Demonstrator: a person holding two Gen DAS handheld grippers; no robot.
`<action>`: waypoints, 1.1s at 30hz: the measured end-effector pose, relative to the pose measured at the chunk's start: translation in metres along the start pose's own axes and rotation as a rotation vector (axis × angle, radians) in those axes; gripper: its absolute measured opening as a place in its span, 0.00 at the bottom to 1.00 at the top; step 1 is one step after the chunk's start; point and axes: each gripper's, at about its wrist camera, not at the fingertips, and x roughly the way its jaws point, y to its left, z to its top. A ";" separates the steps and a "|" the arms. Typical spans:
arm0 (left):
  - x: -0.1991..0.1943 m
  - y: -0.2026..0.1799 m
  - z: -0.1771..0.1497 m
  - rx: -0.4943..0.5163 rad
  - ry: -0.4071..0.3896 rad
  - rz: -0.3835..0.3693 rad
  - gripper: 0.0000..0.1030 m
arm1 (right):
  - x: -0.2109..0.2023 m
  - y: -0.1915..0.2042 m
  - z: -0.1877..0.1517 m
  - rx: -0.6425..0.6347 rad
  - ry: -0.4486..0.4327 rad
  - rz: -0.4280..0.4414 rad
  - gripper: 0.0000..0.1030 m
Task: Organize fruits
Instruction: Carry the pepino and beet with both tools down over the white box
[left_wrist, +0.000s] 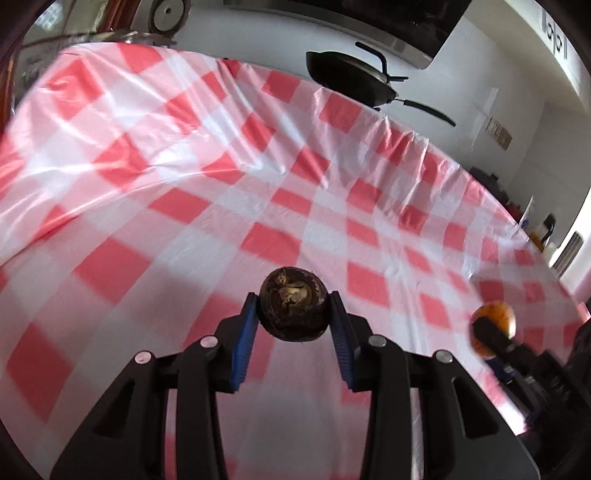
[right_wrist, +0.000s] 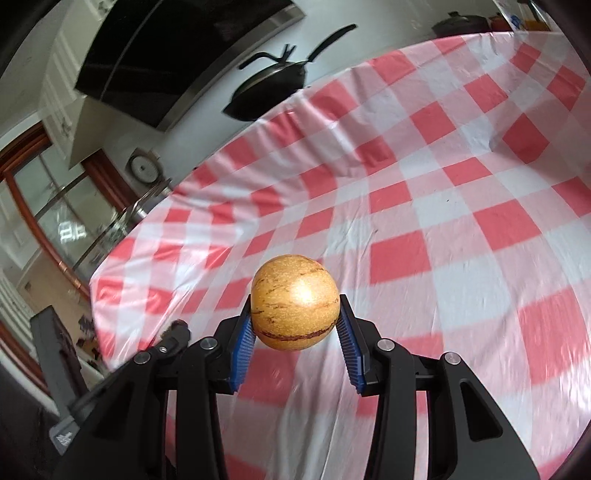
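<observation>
Left hand-held gripper (left_wrist: 293, 314) clamped on dark brown round wrinkled fruit (left_wrist: 293, 303), at fingertips. Right hand-held gripper (right_wrist: 295, 317) clamped on yellow-orange striped round fruit (right_wrist: 294, 301). Red-white checked tabletop (left_wrist: 184, 184) below both; no container visible.

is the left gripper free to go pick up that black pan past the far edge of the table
Probably not as things stand. The left gripper is shut on a dark brown fruit, so its jaws are occupied. The black pan sits beyond the checked tablecloth, whose open stretch holds nothing in between.
</observation>
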 end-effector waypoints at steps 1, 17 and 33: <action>-0.005 0.006 -0.003 -0.023 0.001 -0.014 0.37 | -0.003 0.002 -0.003 -0.007 0.002 0.005 0.41; -0.085 0.058 -0.024 0.012 -0.035 0.070 0.38 | -0.022 0.064 -0.064 -0.157 0.153 0.110 0.41; -0.168 0.162 -0.064 -0.041 -0.071 0.236 0.38 | -0.024 0.181 -0.148 -0.506 0.314 0.250 0.41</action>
